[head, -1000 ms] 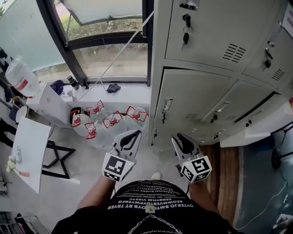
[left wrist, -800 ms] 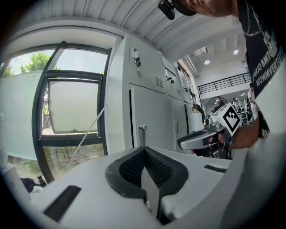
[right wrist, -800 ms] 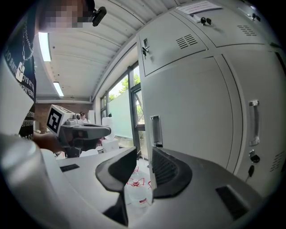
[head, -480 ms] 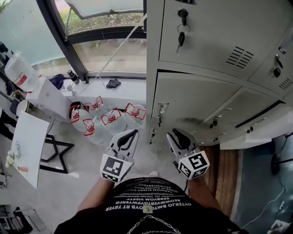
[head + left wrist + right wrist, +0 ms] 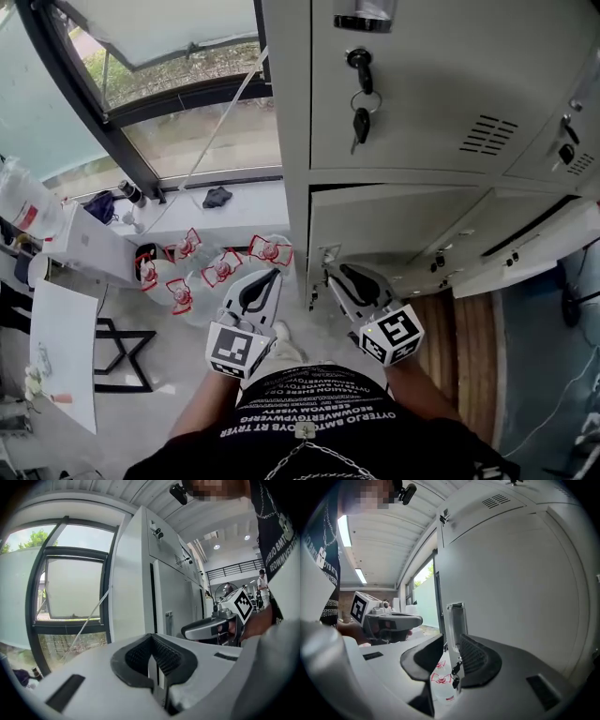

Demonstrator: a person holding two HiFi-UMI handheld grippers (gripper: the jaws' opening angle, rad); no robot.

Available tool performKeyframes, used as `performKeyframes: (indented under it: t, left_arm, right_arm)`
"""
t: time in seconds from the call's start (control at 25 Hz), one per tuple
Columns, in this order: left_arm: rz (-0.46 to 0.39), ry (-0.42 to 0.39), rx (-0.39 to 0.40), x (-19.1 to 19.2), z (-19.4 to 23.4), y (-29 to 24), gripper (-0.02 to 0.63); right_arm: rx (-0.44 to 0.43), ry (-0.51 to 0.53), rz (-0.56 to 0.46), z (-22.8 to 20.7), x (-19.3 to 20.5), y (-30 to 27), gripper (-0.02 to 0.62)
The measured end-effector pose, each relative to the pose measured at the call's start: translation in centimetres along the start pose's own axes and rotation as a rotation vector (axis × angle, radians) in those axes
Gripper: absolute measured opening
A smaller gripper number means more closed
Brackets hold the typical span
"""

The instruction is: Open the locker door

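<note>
The grey lower locker door (image 5: 394,230) has a small latch handle (image 5: 329,255) at its left edge, and a dark gap runs along its top. My right gripper (image 5: 335,273) is held just below that handle. In the right gripper view the handle (image 5: 456,616) stands between the parted jaws of the right gripper (image 5: 450,641), with a gap on its left side and small keys (image 5: 453,674) hanging under it. My left gripper (image 5: 265,276) hangs beside the locker's left corner. In its own view the left gripper (image 5: 153,638) is shut on nothing.
The upper locker carries a key bunch (image 5: 359,122) in its lock. Further right, another locker door (image 5: 534,248) stands ajar. Several water bottles (image 5: 220,267) with red handles sit on the floor under the window (image 5: 187,103). A white table (image 5: 61,352) is at the far left.
Both grippers have moved closer to the lockers. The right gripper's tips have come up to the lower door's handle. Its jaws have kept the same spread.
</note>
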State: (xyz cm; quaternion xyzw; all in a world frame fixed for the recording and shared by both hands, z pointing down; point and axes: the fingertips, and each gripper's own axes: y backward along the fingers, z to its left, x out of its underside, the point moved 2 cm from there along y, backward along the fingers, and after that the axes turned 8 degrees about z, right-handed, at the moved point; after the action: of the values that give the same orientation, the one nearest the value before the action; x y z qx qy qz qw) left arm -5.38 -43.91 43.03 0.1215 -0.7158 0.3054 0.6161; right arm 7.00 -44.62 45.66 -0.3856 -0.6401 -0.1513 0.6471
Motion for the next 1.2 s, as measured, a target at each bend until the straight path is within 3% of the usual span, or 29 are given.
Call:
performKeyframes:
  t: [0.28, 0.6, 0.8, 1.2]
  left_arm:
    - [0.001, -0.02, 0.076, -0.5, 2.6, -3.3, -0.007]
    - [0.009, -0.011, 0.105, 0.0, 3.9, -4.2, -0.008]
    - [0.013, -0.005, 0.098, 0.5, 3.9, -3.5, -0.008]
    - [0.014, -0.009, 0.05, 1.4, 1.8, 0.2, -0.008]
  right_arm:
    - [0.02, -0.011, 0.011, -0.3, -0.9, -3.2, 0.092]
    - [0.038, -0.008, 0.015, 0.4, -1.0, -4.8, 0.092]
    - [0.062, -0.014, 0.027, 0.2, -1.0, -4.6, 0.061]
    - [0.035, -0.019, 0.022, 2.1, 0.1, -1.7, 0.066]
